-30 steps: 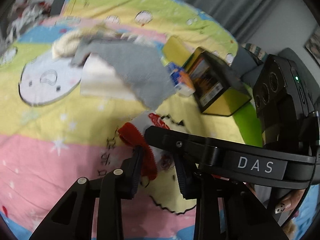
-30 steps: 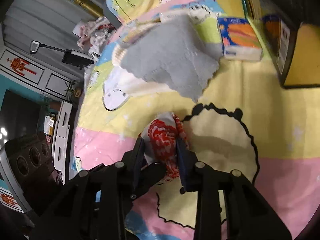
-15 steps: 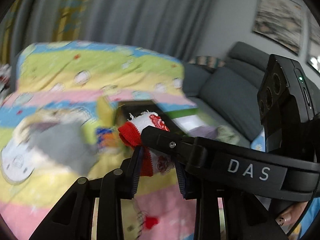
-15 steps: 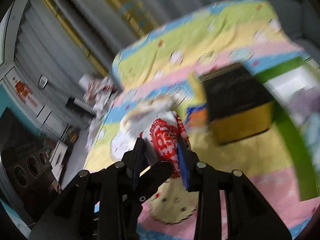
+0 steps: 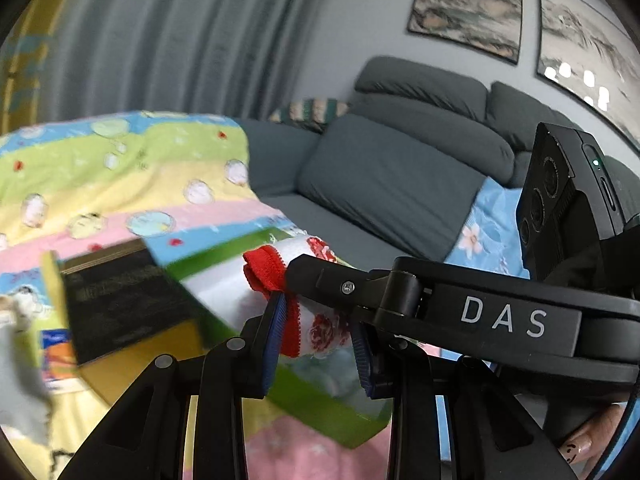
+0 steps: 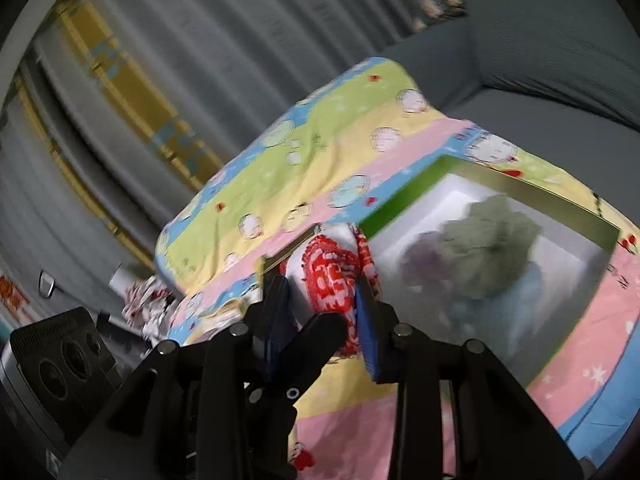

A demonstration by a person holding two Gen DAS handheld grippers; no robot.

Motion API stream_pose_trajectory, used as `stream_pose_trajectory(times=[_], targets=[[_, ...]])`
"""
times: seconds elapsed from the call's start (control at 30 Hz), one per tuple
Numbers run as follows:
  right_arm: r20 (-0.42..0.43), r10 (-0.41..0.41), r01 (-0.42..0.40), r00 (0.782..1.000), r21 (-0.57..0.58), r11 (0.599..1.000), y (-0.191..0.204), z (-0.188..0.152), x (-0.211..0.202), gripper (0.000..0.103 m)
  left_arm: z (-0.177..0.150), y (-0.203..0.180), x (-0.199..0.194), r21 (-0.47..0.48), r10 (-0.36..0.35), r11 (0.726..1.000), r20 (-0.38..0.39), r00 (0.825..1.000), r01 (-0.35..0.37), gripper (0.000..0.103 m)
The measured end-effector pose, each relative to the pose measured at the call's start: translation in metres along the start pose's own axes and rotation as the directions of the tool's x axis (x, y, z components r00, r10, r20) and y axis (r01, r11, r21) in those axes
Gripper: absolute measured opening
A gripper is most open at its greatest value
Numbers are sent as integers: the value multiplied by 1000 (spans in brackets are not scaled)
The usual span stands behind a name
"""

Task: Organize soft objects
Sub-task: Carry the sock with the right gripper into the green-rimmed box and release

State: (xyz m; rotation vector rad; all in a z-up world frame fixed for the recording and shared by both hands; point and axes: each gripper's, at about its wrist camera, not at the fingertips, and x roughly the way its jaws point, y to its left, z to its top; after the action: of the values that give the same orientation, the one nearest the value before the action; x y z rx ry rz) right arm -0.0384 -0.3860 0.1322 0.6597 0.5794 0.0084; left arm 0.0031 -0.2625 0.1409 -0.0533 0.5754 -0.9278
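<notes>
A small white cloth with red print and a red trim [image 5: 316, 328] hangs in the air, lifted off the bright cartoon blanket [image 5: 132, 176]. My left gripper [image 5: 318, 346] is shut on it. My right gripper [image 6: 322, 310] is shut on the same cloth [image 6: 332, 280] from the other side, and its black arm crosses the left wrist view. Just beyond the cloth lies an open green-rimmed box [image 6: 404, 196] with a white inside, holding a grey-green and a purplish soft bundle [image 6: 488, 244]. The box's green wall [image 5: 320, 412] shows under the cloth in the left wrist view.
A black-and-yellow box [image 5: 112, 304] lies left of the green box, with an orange-and-blue packet [image 5: 56, 352] and a grey cloth [image 5: 16, 400] beside it. A grey sofa [image 5: 400, 184] rises behind. A hand [image 5: 580, 444] shows at the lower right.
Both grippers have risen off the blanket with the cloth and swung right, from beside the grey cloth to the green box. Their grip has not changed.
</notes>
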Motion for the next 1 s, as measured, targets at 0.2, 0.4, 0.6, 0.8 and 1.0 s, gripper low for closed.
stream_pose_trajectory(times=[0.2,0.4,0.6,0.8,1.0], targets=[[-22,-91,92,996,73,993,-32,5,6,34,-3,-5,39,-31,-46,999,-73,996,43,32],[-79,-92,100,993,100,990,-53,10,29,34,-6,-3,59,-39,-5,999,-131,991,0,32],[-105,-117,128,988,107,986,-58,11,44,33,-12,2,73,-57,31,998,-161,986,-41,32],[-90,-167,176,982,104,979,-63,13,51,29,-13,3,80,-64,91,993,-186,978,-104,32],[-76,-157,165,985,112,980,-63,13,44,33,-12,10,69,-98,91,989,-208,974,-114,56]])
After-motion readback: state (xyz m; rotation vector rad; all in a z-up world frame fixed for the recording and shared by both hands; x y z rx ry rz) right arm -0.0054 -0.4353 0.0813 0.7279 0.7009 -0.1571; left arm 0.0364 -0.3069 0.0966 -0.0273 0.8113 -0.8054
